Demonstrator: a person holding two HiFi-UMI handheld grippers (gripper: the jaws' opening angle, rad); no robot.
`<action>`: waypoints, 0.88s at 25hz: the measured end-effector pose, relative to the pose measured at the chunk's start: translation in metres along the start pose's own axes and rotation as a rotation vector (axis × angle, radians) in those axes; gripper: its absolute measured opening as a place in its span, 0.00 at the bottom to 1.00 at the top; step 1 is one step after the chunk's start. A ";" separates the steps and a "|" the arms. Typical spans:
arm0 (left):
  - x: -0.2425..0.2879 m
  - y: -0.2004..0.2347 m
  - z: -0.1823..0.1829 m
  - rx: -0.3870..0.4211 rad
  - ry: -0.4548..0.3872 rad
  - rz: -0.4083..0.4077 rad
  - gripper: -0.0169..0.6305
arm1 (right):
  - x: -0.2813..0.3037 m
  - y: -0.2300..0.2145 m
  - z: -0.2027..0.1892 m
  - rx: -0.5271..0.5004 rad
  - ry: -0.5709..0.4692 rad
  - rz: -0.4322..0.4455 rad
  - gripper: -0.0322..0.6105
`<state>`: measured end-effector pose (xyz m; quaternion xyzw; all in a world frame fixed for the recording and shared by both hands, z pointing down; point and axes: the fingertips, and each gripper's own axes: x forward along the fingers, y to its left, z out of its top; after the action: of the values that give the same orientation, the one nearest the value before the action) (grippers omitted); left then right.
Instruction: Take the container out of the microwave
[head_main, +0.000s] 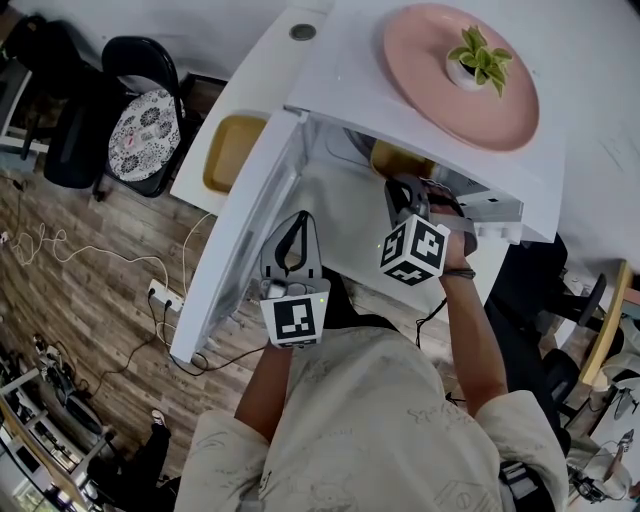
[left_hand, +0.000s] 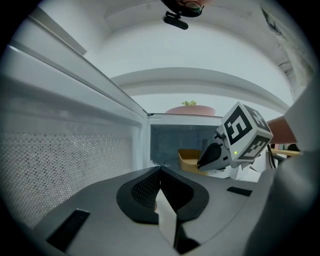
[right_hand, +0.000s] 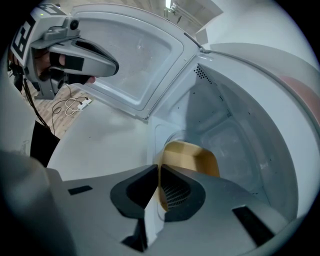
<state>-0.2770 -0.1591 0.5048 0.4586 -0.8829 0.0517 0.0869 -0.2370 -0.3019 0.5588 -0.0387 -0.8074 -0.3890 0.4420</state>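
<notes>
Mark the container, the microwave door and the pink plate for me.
container (right_hand: 192, 158), right gripper view, its yellow inner floor.
microwave door (head_main: 236, 258), head view, middle of the open panel.
pink plate (head_main: 415, 52), head view, bare left part.

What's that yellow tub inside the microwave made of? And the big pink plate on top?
The yellow container looks like thin moulded plastic, though it might be a fibre material. It is matte, one flat colour, and has rounded corners and thin walls. The pink plate could be glazed ceramic or smooth plastic. It has an even colour, a smooth face and a raised rim, but the pictures can't settle which.
</notes>
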 end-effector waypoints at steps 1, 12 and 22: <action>-0.001 0.000 -0.001 -0.003 0.006 0.000 0.04 | -0.001 0.000 0.000 -0.001 0.000 0.001 0.11; -0.010 -0.003 0.009 0.007 -0.020 -0.001 0.04 | -0.014 0.003 0.003 0.002 -0.012 -0.007 0.11; -0.027 -0.010 0.015 0.019 -0.036 -0.001 0.04 | -0.031 0.013 0.002 -0.001 -0.024 -0.009 0.11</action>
<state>-0.2549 -0.1457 0.4850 0.4607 -0.8835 0.0518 0.0666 -0.2144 -0.2826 0.5432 -0.0398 -0.8125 -0.3908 0.4307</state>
